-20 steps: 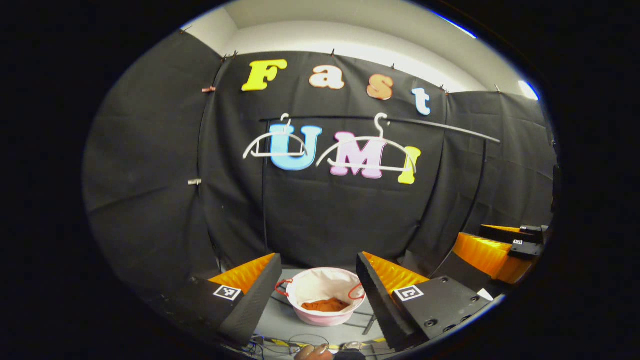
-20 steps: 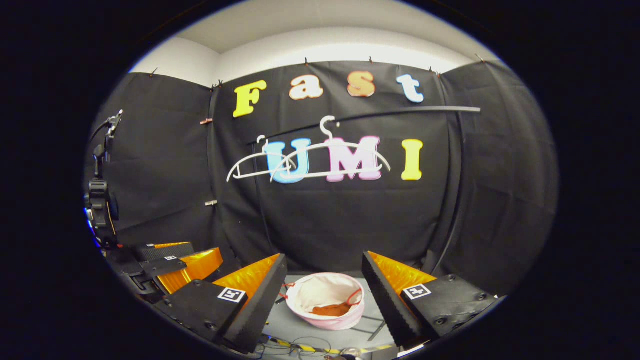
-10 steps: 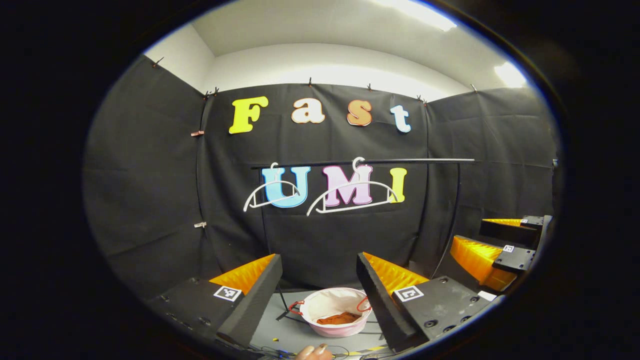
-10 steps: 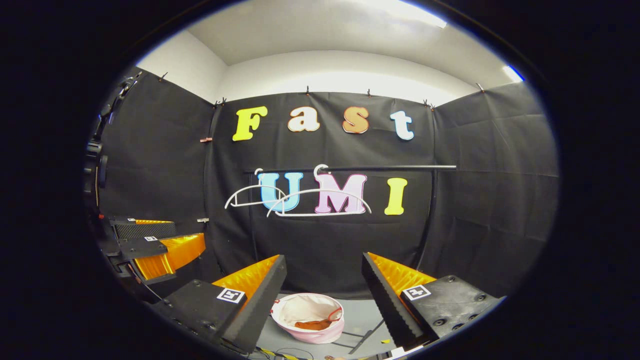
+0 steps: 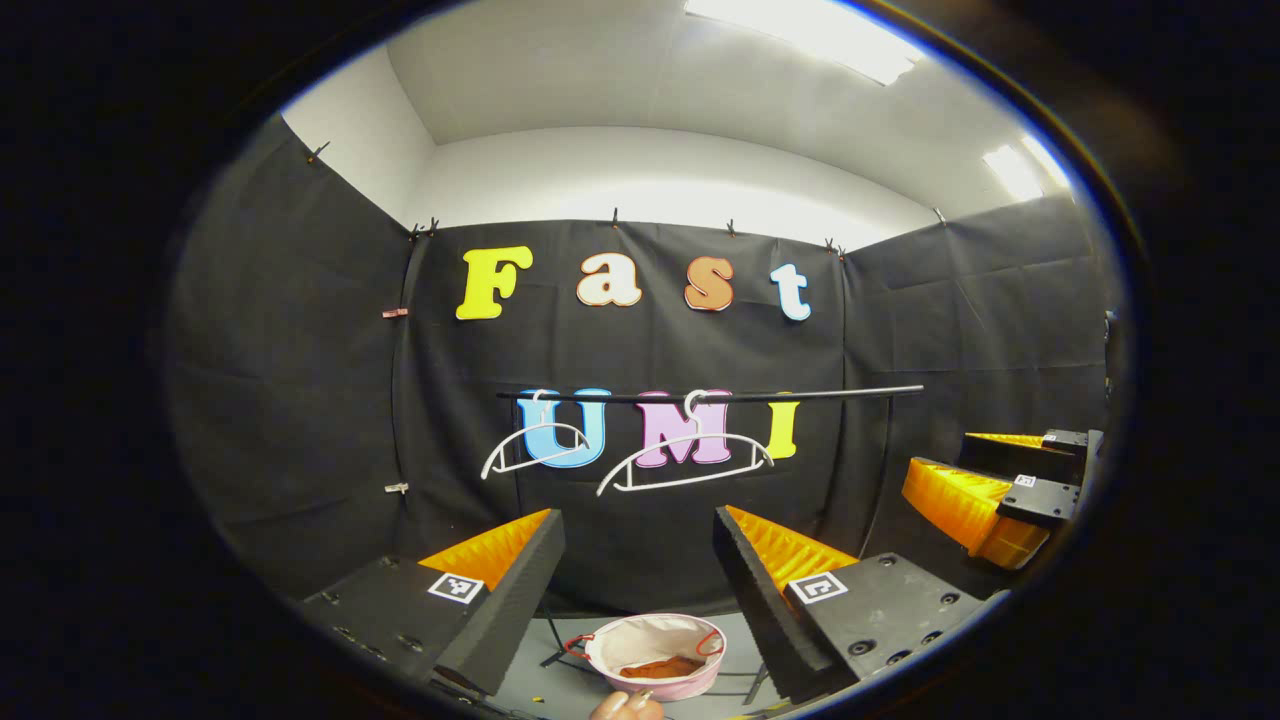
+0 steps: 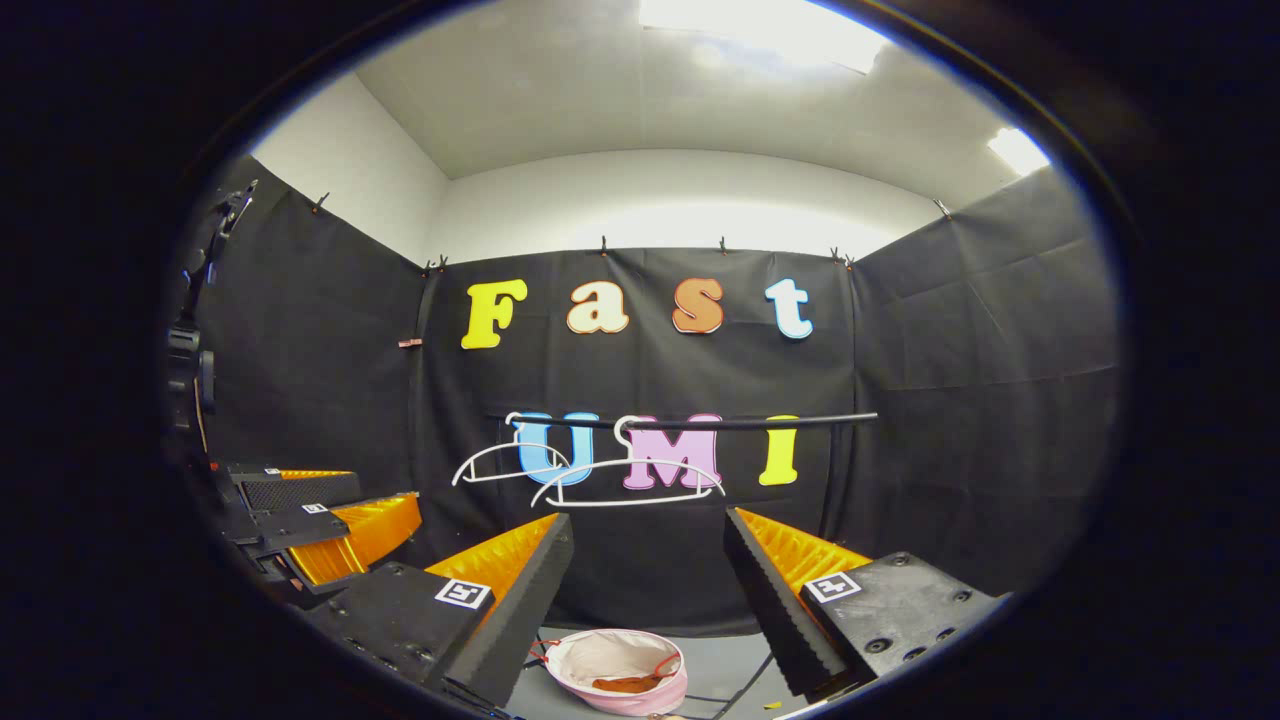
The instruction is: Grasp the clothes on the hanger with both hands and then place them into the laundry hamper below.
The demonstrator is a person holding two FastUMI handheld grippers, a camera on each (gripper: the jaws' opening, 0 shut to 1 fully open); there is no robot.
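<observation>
Both claws, left (image 5: 637, 590) and right (image 6: 648, 600), gape empty; the clothes (image 5: 661, 667) lie in the hamper (image 5: 655, 640) on the floor, below them.

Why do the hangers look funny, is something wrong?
Both hangers on the rail are bare and hang a bit tilted. The orange cloth already lies in the hamper below. Nothing looks spilled or broken.
</observation>
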